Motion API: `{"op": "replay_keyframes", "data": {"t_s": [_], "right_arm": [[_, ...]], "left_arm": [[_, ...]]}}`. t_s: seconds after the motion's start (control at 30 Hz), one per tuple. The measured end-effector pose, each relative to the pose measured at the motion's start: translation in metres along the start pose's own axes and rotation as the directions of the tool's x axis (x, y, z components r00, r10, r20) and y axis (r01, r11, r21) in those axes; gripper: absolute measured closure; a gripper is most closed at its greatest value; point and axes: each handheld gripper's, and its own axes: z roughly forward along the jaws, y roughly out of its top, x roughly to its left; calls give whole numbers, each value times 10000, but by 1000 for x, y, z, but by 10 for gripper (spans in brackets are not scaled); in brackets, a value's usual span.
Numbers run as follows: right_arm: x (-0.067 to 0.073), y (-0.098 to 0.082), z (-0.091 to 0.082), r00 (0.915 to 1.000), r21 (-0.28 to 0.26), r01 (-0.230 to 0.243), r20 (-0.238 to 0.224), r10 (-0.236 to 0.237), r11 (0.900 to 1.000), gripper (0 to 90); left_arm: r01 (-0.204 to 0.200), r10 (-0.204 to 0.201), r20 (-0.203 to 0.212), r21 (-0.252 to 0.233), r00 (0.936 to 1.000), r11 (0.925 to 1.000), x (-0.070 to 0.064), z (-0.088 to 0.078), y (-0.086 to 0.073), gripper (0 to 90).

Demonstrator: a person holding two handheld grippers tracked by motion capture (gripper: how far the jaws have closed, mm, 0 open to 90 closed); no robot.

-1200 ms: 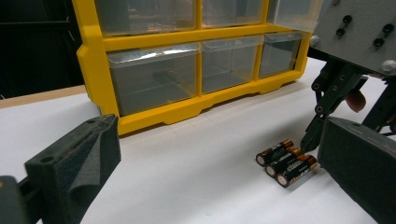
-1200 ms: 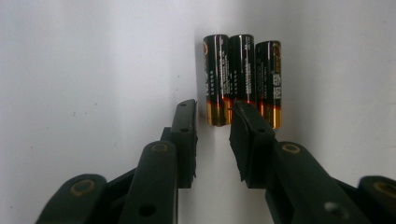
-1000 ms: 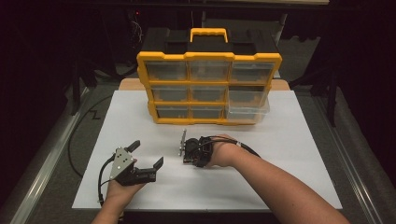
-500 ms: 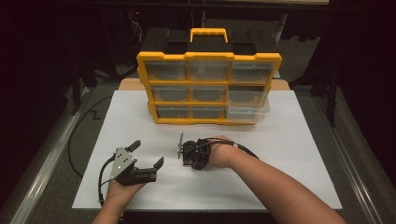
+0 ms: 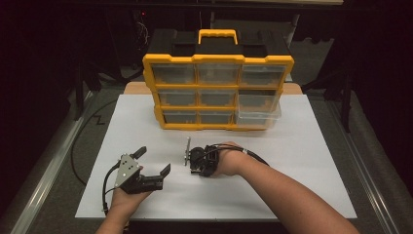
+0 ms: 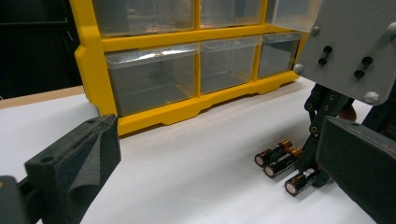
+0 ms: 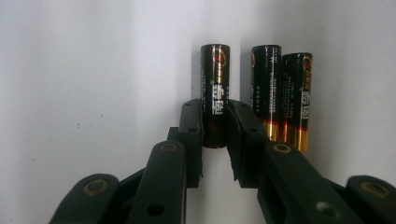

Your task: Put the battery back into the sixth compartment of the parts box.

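Three black-and-gold batteries lie side by side on the white table sheet (image 5: 292, 161). My right gripper (image 7: 215, 126) points down at them, and its jaws have just been closing, with the pads now pressed on the left battery (image 7: 215, 70). The other two batteries (image 7: 280, 88) lie right next to it, untouched. The left gripper view shows that gripper (image 6: 317, 172) with its grey plate over the batteries (image 6: 280, 161). From above, the right gripper (image 5: 197, 163) sits mid-table. My left gripper (image 5: 153, 161) rests at the front left, open and holding nothing.
A yellow organizer (image 5: 216, 92) with clear drawers and a yellow handle stands at the back of the sheet. Its lower right drawer (image 5: 258, 114) is pulled out a little. A black cable (image 5: 78, 151) runs along the left of the table.
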Motion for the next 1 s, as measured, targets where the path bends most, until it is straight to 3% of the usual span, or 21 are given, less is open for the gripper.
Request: {"op": "replay_keyframes", "data": {"t_s": [0.37,1.0], "right_arm": [[-1,-6,-11,9998,233,-149,-127,152,9996,793],[2,-39,-34,9984,202,-528,-170,531,9984,793]], "left_arm": [[-3,4,2,-12,10000,10000,0,-1,0,10],[-1,1,29,-97,10000,10000,0,-2,0,11]]}}
